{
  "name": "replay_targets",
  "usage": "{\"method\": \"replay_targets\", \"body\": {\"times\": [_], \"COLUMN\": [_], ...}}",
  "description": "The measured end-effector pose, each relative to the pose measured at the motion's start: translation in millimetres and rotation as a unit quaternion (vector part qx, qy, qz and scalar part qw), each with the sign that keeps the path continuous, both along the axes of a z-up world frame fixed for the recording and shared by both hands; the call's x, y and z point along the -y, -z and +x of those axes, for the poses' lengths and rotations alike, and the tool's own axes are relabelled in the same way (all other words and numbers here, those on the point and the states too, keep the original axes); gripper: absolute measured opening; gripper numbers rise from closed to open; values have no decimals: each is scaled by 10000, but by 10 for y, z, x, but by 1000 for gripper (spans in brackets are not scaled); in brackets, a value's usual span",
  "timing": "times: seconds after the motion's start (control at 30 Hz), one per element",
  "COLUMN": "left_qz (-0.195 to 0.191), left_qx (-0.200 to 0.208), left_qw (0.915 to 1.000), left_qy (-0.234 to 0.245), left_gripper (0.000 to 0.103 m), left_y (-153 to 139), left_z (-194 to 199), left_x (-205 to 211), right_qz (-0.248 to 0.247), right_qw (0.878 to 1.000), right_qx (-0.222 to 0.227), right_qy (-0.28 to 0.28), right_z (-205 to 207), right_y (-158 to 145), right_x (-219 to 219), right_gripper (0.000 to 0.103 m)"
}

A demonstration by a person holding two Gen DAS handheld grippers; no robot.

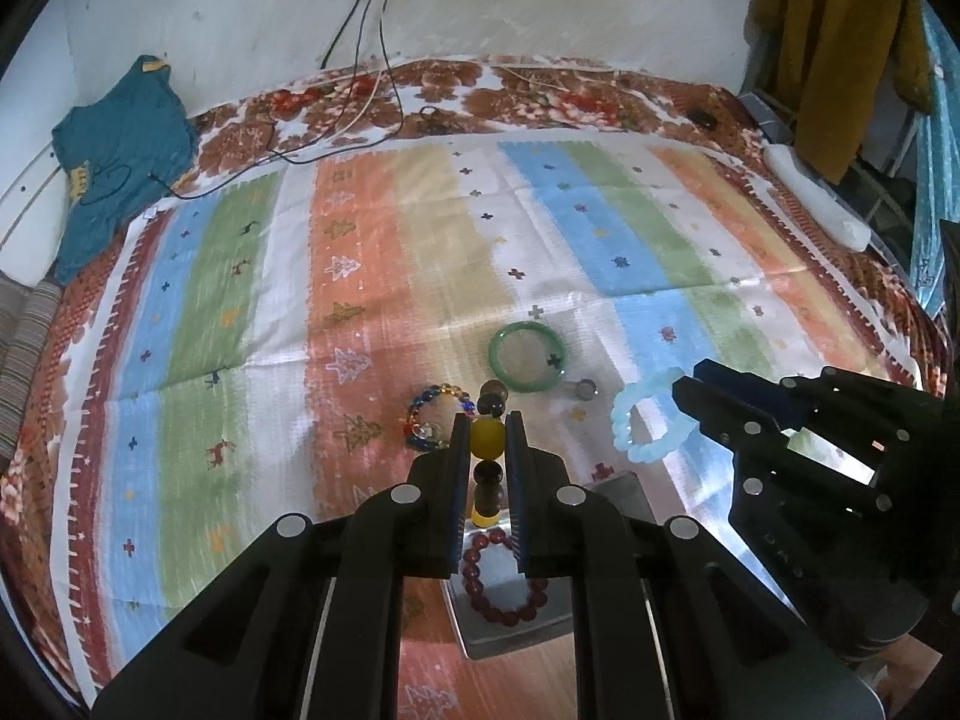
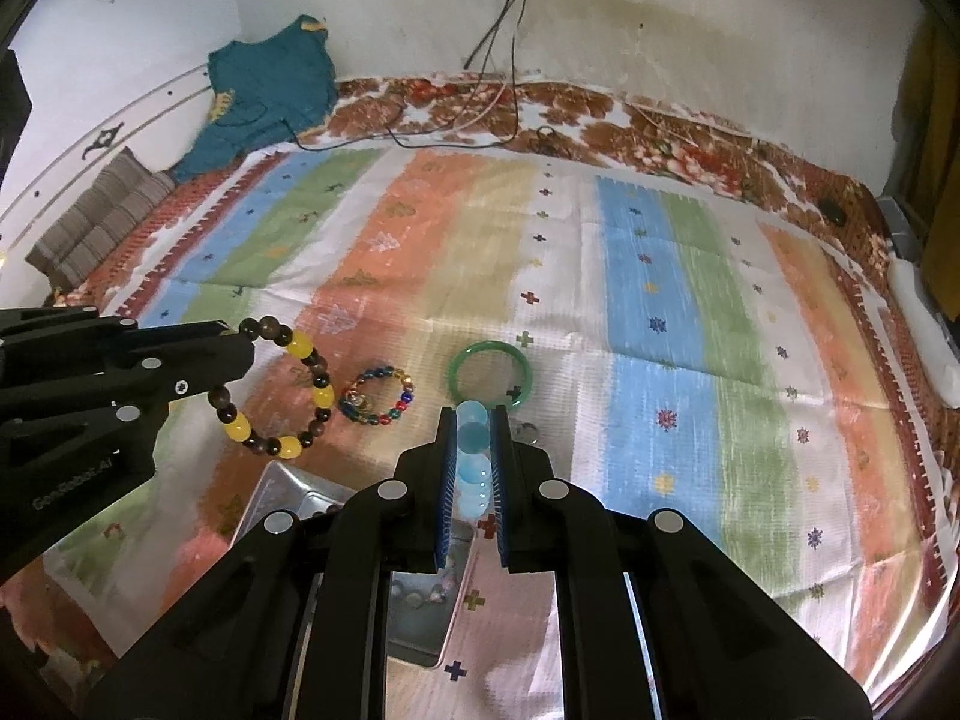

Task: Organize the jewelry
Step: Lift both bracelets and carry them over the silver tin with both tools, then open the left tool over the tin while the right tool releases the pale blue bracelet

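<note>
My left gripper (image 1: 487, 423) is shut on a yellow-and-brown bead bracelet (image 1: 486, 438), held above a metal tray (image 1: 624, 489); the bracelet also shows in the right wrist view (image 2: 312, 360). My right gripper (image 2: 474, 417) is shut on a pale blue bead bracelet (image 2: 473, 456), which also shows in the left wrist view (image 1: 645, 423). A dark red bead bracelet (image 1: 501, 576) lies in the tray. A green bangle (image 1: 528, 355), a multicolour bead bracelet (image 1: 432, 423) and a small ring (image 1: 585, 389) lie on the striped cloth.
The striped cloth (image 1: 360, 276) covers a bed with a floral sheet. A teal shirt (image 1: 120, 150) lies at the back left, with black cables (image 1: 360, 90) by the wall. A white object (image 1: 816, 198) lies along the right edge. The metal tray shows below my right gripper (image 2: 288, 492).
</note>
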State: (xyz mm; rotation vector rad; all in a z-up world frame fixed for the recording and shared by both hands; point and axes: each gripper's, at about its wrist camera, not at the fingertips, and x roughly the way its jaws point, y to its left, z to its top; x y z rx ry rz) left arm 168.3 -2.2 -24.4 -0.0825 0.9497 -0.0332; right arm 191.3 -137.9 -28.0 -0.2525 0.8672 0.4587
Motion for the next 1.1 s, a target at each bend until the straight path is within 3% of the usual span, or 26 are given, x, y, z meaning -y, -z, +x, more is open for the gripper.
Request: {"method": "replay_targets", "body": {"times": [0.77, 1.1], "left_qz": [-61, -63], "left_qx": [349, 96], "left_qw": [9991, 9998], "left_qy": [215, 156], "left_gripper": [11, 12], "left_y": [-116, -33], "left_z": [-619, -650], "left_x": [177, 154], "right_qz": [221, 244], "right_qw": [9995, 9995], "right_qx": [75, -140], "right_qy": [-197, -133], "right_z": [-482, -484], "right_y": [-40, 9], "right_x": [131, 163], "right_gripper": [12, 13]}}
